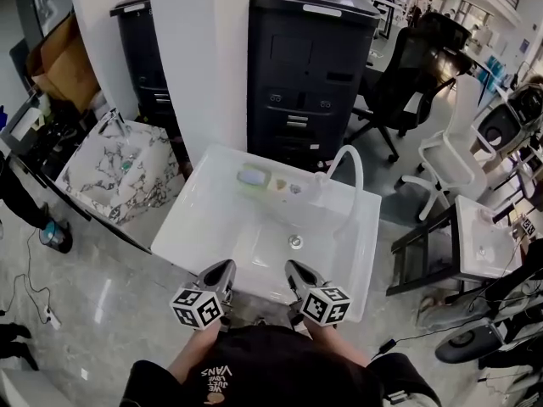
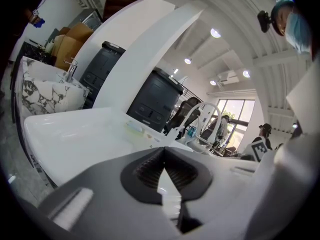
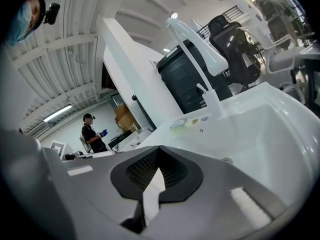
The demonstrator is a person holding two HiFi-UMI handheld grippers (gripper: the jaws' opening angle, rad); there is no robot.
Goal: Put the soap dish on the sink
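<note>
Left gripper [image 1: 224,267] and right gripper [image 1: 293,267] both have jaws pressed together, empty; with the soap dish [image 1: 253,177] apparently already on the sink [image 1: 191,214] ledge well ahead of them, any regrasp should start by opening one pair.

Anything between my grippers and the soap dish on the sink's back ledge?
Nothing visible. Only the open basin lies between the left gripper, right gripper and the soap dish; the faucet stands off to its right.
</note>
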